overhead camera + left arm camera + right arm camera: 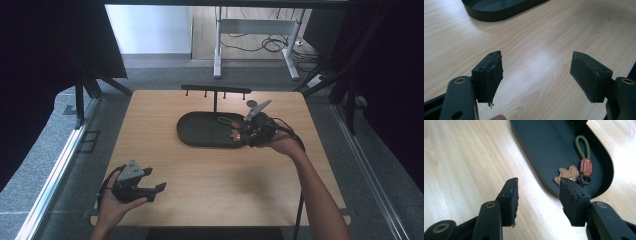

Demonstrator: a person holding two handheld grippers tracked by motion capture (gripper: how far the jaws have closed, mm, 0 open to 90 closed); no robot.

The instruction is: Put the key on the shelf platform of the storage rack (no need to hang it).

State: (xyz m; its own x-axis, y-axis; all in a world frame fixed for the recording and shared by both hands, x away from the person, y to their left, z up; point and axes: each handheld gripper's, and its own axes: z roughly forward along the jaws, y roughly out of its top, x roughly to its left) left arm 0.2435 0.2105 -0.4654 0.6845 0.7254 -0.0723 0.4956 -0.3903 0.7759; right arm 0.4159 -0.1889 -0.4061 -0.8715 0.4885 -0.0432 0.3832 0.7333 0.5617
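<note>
Black and matte, the oval tray (200,131) sits on the far half of the wooden table (210,175), just in front of a low black hook rack (216,91). A keychain (581,167) lies inside the tray at its right end: an olive cord loop, a reddish-brown tag, a black ring and a tan figure-shaped charm, all touching one another.

The right gripper (538,192) hovers at the tray's right end, over its near rim. Its jaws stand partly apart with nothing between them, and the keychain lies just beyond them. The left gripper (536,77) rests well away from the tray, near the table's front left corner, its jaws spread wide and empty over bare wood.

As far as I can judge, the work is at its start: the keychain is not yet grasped or lifted, and the rack's pegs look bare. The likely remainder is closing on the keychain, carrying it out of the tray and perhaps hanging it, though where it should end up is a guess.

In the high view the right gripper covers much of the keychain, and the pegs are too small to count. In the right gripper view a jaw pad cuts off the charm's lower edge.
</note>
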